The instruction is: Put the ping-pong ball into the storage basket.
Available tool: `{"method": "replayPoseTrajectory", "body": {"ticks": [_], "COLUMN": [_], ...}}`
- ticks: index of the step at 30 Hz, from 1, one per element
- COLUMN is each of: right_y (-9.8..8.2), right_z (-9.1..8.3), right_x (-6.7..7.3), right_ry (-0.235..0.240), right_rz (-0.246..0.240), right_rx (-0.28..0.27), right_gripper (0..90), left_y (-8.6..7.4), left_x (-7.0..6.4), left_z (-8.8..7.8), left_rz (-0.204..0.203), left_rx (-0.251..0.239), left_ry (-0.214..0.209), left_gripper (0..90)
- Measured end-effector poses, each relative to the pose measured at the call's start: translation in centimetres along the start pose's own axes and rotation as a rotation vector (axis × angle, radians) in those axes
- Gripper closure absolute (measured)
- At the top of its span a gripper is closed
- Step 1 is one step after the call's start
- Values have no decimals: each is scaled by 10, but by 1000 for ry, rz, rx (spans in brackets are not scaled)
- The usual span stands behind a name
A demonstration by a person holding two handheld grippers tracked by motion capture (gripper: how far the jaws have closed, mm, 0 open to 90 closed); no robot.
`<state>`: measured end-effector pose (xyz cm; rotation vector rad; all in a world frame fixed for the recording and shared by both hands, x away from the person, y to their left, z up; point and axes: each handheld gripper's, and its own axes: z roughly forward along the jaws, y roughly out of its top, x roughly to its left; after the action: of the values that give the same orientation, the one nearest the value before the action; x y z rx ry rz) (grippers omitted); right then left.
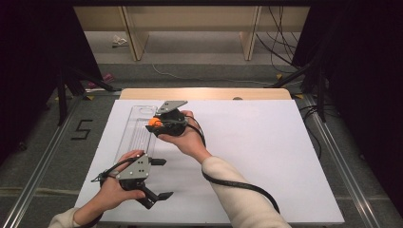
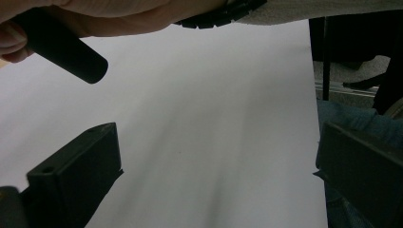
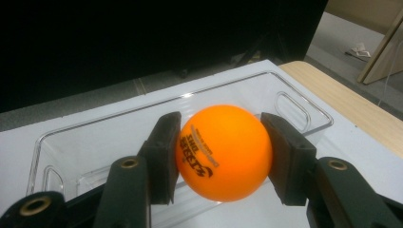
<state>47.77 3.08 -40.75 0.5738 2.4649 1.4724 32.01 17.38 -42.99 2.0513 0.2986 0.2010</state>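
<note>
The right tool [image 3: 221, 156] clamps the ball [image 3: 223, 152] over the tray [image 3: 304, 102]; released off-centre, it could bounce out. The left tool [image 2: 214, 180] stands apart.

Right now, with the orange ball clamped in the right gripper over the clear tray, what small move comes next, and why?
Probably lower the right gripper a little into the clear tray and only then open. Its pads press both sides of the orange ball, which hangs above the tray's floor, so letting go from here could make it bounce out. The left gripper is open over the white sheet, apart.
</note>
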Motion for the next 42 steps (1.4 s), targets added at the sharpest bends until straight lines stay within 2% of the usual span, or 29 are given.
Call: {"method": "replayPoseTrajectory", "body": {"ticks": [42], "right_y": [6], "right_z": [20], "right_x": [0], "right_ry": [27], "right_rz": [-10], "right_rx": [36], "right_gripper": [516], "left_y": [0], "left_x": [-1], "left_z": [1], "left_rz": [1], "left_rx": [2], "left_ry": [-2], "left_gripper": [9]}}
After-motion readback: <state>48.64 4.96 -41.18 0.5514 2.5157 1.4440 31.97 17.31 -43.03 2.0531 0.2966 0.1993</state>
